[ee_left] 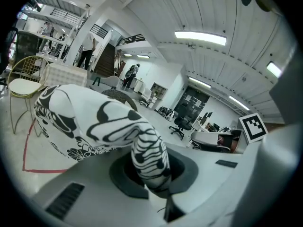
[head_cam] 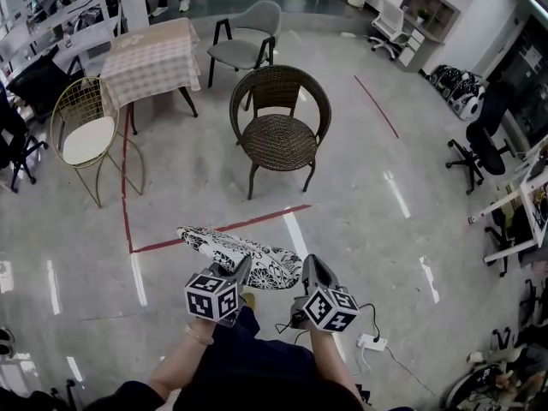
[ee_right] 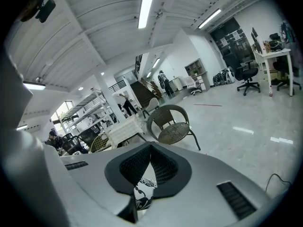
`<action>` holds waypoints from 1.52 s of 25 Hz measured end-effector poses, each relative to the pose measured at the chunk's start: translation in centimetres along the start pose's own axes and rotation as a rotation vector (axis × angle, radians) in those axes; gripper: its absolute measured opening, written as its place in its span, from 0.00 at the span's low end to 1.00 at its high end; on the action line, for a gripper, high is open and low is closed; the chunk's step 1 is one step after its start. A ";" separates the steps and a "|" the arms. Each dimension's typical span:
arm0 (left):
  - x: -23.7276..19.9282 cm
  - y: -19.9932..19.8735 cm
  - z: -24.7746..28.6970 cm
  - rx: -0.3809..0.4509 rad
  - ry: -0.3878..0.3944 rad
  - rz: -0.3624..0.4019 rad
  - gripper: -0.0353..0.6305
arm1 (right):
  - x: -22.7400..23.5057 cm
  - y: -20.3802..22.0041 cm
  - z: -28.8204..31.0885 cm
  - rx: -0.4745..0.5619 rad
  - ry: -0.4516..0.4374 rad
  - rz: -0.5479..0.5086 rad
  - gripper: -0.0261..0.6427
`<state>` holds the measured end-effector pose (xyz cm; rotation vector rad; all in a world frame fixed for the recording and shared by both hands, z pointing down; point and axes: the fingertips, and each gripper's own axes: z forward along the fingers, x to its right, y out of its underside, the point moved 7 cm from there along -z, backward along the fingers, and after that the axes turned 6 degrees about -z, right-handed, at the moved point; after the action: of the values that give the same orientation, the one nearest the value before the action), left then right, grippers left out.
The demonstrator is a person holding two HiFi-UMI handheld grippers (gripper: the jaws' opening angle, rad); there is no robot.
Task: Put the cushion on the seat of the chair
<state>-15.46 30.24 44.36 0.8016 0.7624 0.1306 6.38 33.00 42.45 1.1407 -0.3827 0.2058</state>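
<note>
Head view, your left gripper (head_cam: 238,271) and right gripper (head_cam: 310,268) hold the black-and-white cushion (head_cam: 248,251) above the floor (head_cam: 385,229), wicker chair (head_cam: 278,131) well ahead, left gripper view, jaws clamped on a cushion fold, right gripper view, jaws nearly together, seemingly pinching its edge.

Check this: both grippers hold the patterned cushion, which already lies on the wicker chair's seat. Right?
Not quite. The left gripper and right gripper do hold the cushion, but it hangs above the floor, short of the chair, whose seat is bare. The head view shows this.
</note>
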 end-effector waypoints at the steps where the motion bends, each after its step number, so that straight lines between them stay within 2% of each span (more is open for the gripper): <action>1: -0.1 -0.2 0.3 -0.002 0.005 0.000 0.09 | 0.0 -0.1 0.4 -0.001 0.004 0.000 0.04; 17: -2.7 -2.4 2.2 -0.020 0.044 0.022 0.09 | -1.4 -0.5 4.2 0.024 0.008 0.012 0.04; 28: -3.3 -2.9 2.1 -0.029 0.049 0.003 0.09 | -1.9 -0.6 4.8 0.010 0.026 0.004 0.04; 38: -3.8 -3.4 3.6 -0.023 0.025 -0.026 0.09 | -1.1 -0.7 6.6 -0.022 0.001 0.008 0.04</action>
<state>-16.48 24.25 45.81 0.7690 0.7931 0.1263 4.37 26.74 43.78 1.1177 -0.3884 0.2090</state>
